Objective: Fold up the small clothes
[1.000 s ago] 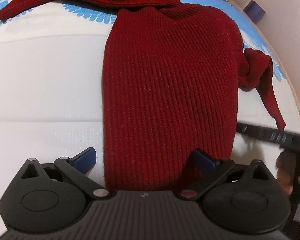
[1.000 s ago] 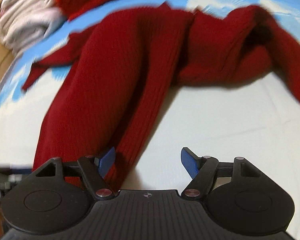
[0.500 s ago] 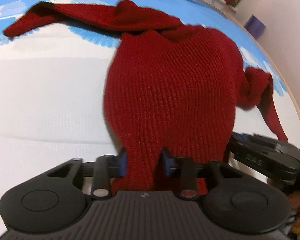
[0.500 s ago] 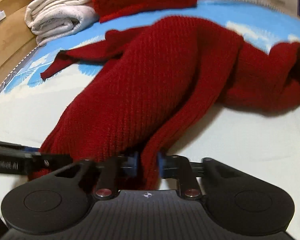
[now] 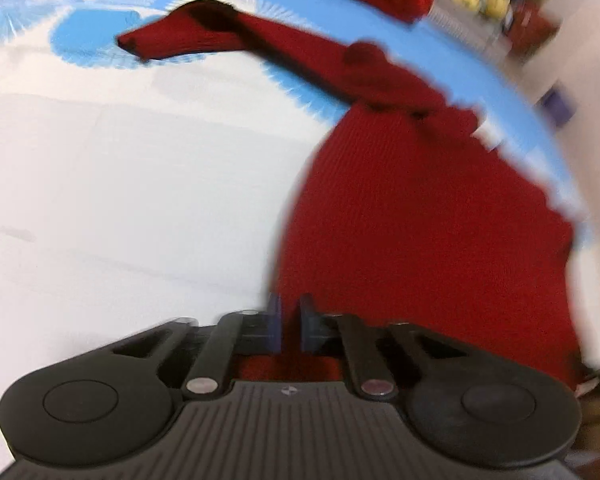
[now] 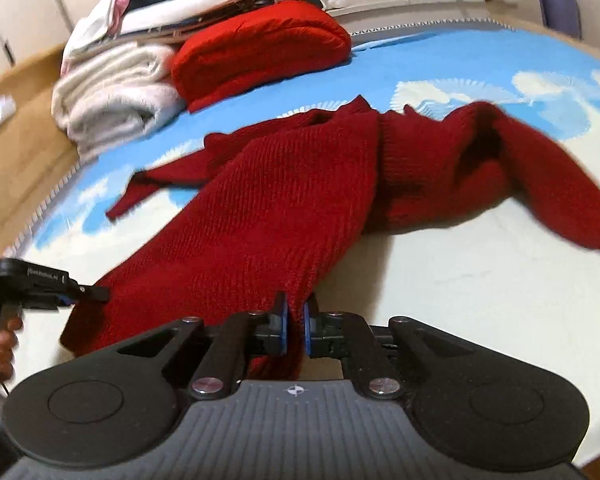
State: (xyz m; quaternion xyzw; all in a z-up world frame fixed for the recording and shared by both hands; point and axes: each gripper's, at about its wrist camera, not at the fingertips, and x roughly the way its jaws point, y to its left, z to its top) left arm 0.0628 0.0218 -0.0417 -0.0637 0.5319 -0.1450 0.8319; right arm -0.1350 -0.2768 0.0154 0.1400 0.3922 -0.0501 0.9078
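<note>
Blue-padded tongs grip the near hem of a dark red knitted sweater (image 6: pixel 284 208) at two points: the right gripper (image 6: pixel 295 326), its jaws drawn narrow, pinches a fold of the hem at the garment's right corner, and the left gripper (image 5: pixel 287 322), likewise narrow, clamps the hem at the opposite corner, red knit showing between and beneath its pads. Both pairs of jaws have just been closing, each with cloth caught between them. In the right wrist view the left gripper (image 6: pixel 66 294) appears at the left edge with a person's hand (image 6: pixel 0 346) behind it, level with the same hem, so that the two tools stand at either end of the bottom edge and neither is markedly nearer the body of the garment. From the tongs the sweater runs away over the bed cover (image 6: pixel 460 292), white near the tools and blue with white clouds further off; its long axis lies from hem to collar, pointing away from both hands. One sleeve (image 5: pixel 188 36) trails out to the left at the far end, and the other sleeve (image 6: pixel 540 184) lies bunched and thrown out to the right. Beyond the collar rest a brighter red folded garment (image 6: pixel 260 44) and a stack of white folded cloths (image 6: pixel 112 88). The coming move, judged from this arrangement, would carry the held hem forward along that axis toward the collar, the two hands travelling together to keep the edge straight.
</note>
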